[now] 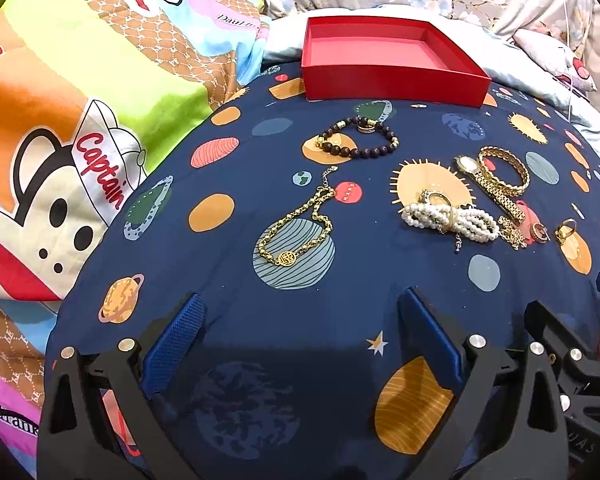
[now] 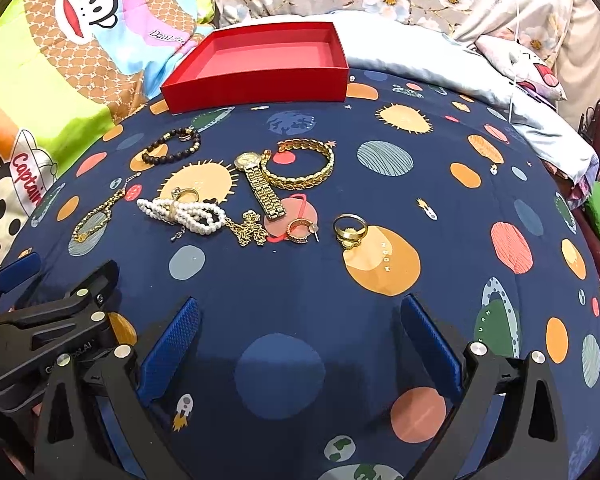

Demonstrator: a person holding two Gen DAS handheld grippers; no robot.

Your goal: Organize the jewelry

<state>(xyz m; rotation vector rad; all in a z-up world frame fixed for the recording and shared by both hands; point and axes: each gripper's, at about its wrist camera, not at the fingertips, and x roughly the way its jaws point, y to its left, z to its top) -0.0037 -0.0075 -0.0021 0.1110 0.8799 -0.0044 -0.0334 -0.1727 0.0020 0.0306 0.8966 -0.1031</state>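
On the navy planet-print bedspread (image 2: 284,304) you've got the whole jewelry pile laid out, with the red box (image 2: 260,84) sitting at the far edge, nothing inside it that shows. Nearest the box is the dark bead bracelet (image 2: 172,146). Right of that sit the gold watch (image 2: 260,184) and the chunky gold bangle (image 2: 300,164), touching each other. The pearl bracelet (image 2: 180,212) is bunched up with a gold ring (image 2: 186,194) lying on top, and a tangled gold chain (image 2: 250,230) sits just at its right end. Further right are a hoop earring (image 2: 300,231) and another gold ring (image 2: 350,230), both off on their own. Over on the left is the gold charm bracelet (image 1: 296,224), apart from the rest.

Your left gripper (image 1: 300,312) and right gripper (image 2: 300,316) are both spread wide with nothing between the blue pads, hovering on the near side of the pile, not touching any piece. They're close beside each other; each one shows up in the other's camera edge.
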